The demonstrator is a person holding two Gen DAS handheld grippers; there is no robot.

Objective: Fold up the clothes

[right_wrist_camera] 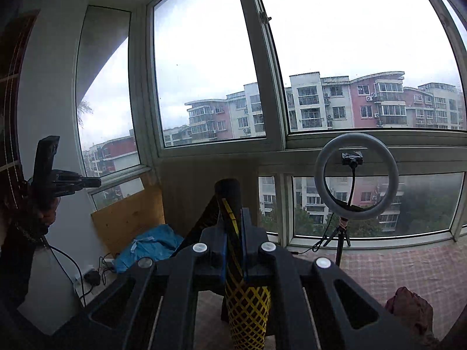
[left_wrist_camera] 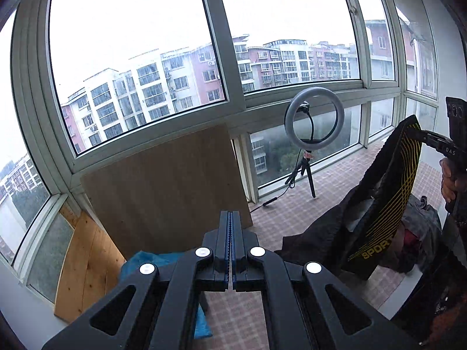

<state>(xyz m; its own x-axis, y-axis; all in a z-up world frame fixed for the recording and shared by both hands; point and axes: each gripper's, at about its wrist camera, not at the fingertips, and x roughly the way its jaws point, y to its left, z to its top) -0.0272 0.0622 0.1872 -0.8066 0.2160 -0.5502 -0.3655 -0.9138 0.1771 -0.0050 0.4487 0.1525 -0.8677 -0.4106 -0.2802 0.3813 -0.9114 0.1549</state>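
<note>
A black garment with a yellow line pattern and the word SPORT [left_wrist_camera: 388, 192] hangs in the air at the right of the left wrist view. My right gripper [left_wrist_camera: 420, 135] is shut on its top edge there. In the right wrist view the same garment [right_wrist_camera: 248, 300] runs up between the closed fingers of my right gripper [right_wrist_camera: 233, 218] and hangs down below them. My left gripper [left_wrist_camera: 230, 218] is shut with nothing between its fingers, held well to the left of the garment. It also shows in the right wrist view [right_wrist_camera: 93, 182], raised at the left.
A ring light on a tripod [left_wrist_camera: 313, 122] stands by the window. A wooden board [left_wrist_camera: 166, 183] leans on the window frame. A blue cloth [right_wrist_camera: 149, 245] lies on the checked floor. A heap of other clothes [left_wrist_camera: 420, 233] lies at the right.
</note>
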